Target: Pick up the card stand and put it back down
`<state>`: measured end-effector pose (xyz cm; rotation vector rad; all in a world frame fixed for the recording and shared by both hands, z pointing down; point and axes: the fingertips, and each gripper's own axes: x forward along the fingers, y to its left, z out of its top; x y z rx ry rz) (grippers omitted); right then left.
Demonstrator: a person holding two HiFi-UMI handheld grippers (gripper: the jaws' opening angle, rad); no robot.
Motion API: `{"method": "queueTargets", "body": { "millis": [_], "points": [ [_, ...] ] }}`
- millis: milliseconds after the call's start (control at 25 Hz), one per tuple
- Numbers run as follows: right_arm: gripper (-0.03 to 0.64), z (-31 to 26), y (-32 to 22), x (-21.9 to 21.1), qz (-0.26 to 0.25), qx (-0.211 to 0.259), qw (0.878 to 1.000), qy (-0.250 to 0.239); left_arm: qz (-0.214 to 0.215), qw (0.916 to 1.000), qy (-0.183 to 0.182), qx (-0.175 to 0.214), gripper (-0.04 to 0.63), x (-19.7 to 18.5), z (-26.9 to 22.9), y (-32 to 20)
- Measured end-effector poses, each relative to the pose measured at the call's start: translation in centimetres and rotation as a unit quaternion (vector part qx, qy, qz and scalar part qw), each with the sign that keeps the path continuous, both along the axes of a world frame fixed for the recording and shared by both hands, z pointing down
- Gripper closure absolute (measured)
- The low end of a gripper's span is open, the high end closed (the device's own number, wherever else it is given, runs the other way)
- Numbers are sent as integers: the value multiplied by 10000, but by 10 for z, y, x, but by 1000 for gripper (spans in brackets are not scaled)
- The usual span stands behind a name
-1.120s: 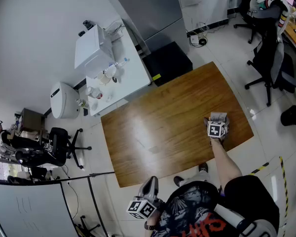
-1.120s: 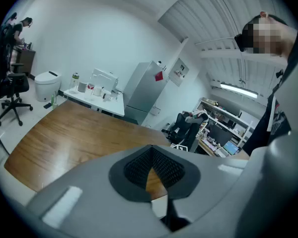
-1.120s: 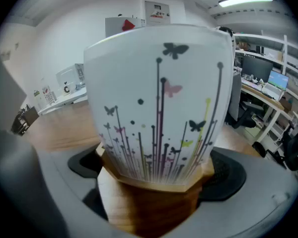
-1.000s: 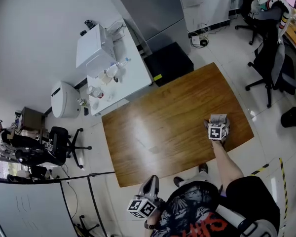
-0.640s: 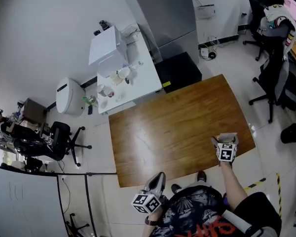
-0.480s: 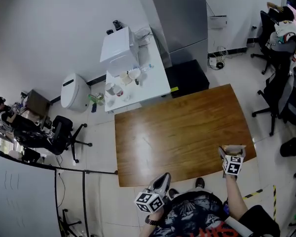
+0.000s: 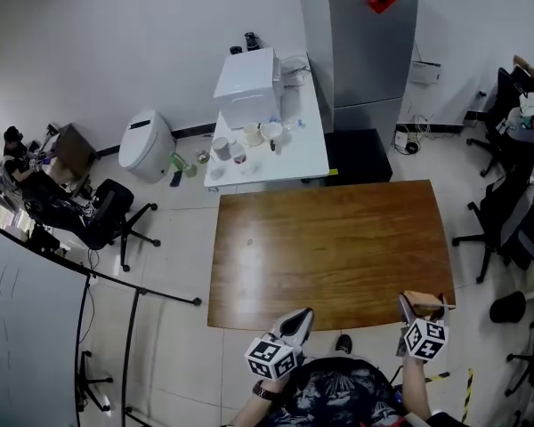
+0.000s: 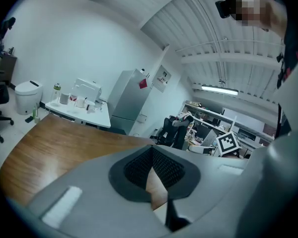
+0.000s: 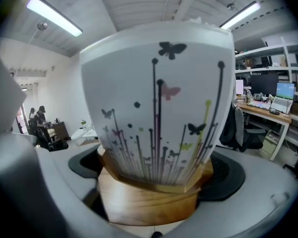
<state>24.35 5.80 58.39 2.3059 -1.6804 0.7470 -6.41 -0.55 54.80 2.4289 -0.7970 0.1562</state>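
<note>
The card stand point(image 9: 149, 202) is a wooden block carrying an upright white card point(image 9: 156, 108) printed with butterflies and thin stems. It fills the right gripper view, with my right gripper point(image 9: 151, 185) shut on the wooden base. Seen from the head, my right gripper point(image 7: 420, 310) holds the card stand point(image 7: 424, 302) at the near right corner of the brown wooden table point(image 7: 329, 247); whether the stand touches the tabletop I cannot tell. My left gripper point(image 7: 295, 325) hangs at the table's near edge, its pads point(image 8: 139, 167) pressed together on nothing.
Behind the table stands a white side table point(image 7: 285, 149) with a white appliance point(image 7: 246, 85) and cups, a grey fridge point(image 7: 369, 43) and a black box point(image 7: 360, 154). Office chairs point(image 7: 507, 221) stand at the right, a black chair point(image 7: 107, 212) and a metal frame point(image 7: 129, 310) at the left.
My right gripper has drawn the card stand back from the table's right part to its near right corner. The head view has swung. The left gripper has hardly moved.
</note>
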Motion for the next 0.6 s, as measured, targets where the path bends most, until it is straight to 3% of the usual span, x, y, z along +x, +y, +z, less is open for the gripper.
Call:
{"method": "queueTargets", "body": {
  "millis": [320, 600],
  "points": [
    [48, -20, -11, -12, -178, 96, 9997, 127, -148, 9996, 245, -43, 598, -7, -3, -3],
    [49, -23, -36, -32, -577, 47, 9982, 181, -410, 9989, -3, -207, 598, -30, 10, -3]
  ]
}}
